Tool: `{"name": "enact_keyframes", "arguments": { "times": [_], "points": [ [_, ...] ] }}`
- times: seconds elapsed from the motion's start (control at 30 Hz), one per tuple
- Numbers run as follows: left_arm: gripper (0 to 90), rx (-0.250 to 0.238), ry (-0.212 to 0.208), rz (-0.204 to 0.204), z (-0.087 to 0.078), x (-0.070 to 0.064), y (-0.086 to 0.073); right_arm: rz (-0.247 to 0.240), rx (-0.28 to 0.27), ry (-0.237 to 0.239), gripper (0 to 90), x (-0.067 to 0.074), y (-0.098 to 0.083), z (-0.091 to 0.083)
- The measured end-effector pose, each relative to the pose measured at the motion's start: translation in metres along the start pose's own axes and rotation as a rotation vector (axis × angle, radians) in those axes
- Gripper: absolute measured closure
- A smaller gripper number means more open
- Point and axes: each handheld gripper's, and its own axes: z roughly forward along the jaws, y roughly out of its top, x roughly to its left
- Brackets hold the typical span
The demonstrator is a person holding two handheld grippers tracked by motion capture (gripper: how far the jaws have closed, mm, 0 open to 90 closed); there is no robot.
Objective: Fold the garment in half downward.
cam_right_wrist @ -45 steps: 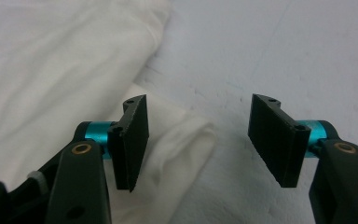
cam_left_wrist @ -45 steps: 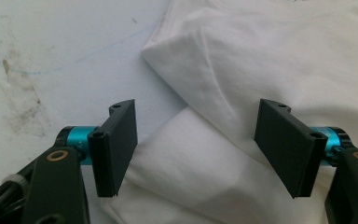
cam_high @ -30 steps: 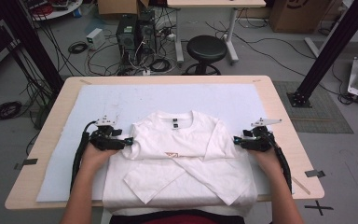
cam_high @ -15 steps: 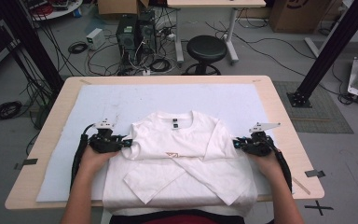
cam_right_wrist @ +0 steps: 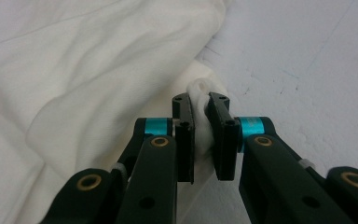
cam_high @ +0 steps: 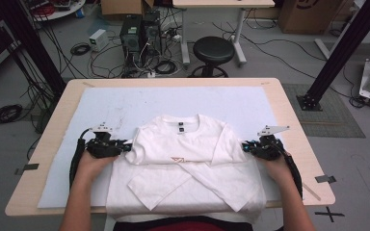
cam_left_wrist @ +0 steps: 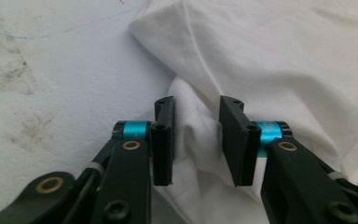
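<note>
In the right gripper view the right gripper (cam_right_wrist: 199, 135) has its two black jaws drawn in tight on a bunched fold of the white T-shirt (cam_right_wrist: 98, 88); the cloth bulges out above the jaw tips and is squeezed flat between the pads (cam_right_wrist: 185, 140). These jaws have just been closing, and the fabric is clearly caught between them.

In the left gripper view the left gripper (cam_left_wrist: 196, 140) stands with a wider gap. A thick hump of the T-shirt (cam_left_wrist: 279, 60) fills the space between the pads (cam_left_wrist: 164, 140), and the cloth creases inward where both jaws meet it, so it is pinched there too, on a fatter gather of fabric.

From the high view, the left gripper (cam_high: 125, 147) bites the shirt's edge just under its left sleeve, and the right gripper (cam_high: 247, 147) bites the opposite edge just under the right sleeve. Both point inward toward each other, level with the table, each with a hand behind it: the left hand (cam_high: 92, 162) and the right hand (cam_high: 273, 163).

The T-shirt (cam_high: 183, 144) lies flat with its collar away from the person, its long sleeves folded across the lower body in a cross. Its hem hangs over the near edge. It rests on a pale blue mat (cam_high: 139, 103) that covers most of the wooden table (cam_high: 289, 110).
</note>
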Motion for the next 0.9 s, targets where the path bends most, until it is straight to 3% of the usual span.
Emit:
{"name": "enact_keyframes", "arguments": {
  "times": [0.2, 0.4, 0.63, 0.9],
  "points": [
    [78.1, 0.002, 0.014, 0.041, 0.002, -0.003, 0.0, -0.02, 0.004, -0.013, 83.2, 0.002, 0.001, 0.0],
    [79.2, 0.015, 0.034, 0.052, 0.004, 0.001, 0.007, -0.066, -0.002, -0.069, 84.0, 0.002, 0.009, -0.002],
    [79.4, 0.041, 0.049, 0.073, 0.015, 0.003, 0.021, -0.092, 0.001, -0.11, 84.1, -0.008, 0.02, -0.001],
    [79.5, 0.05, 0.066, 0.086, 0.032, 0.006, 0.038, -0.079, -0.003, -0.138, 84.0, -0.026, 0.024, -0.001]
  ]
}}
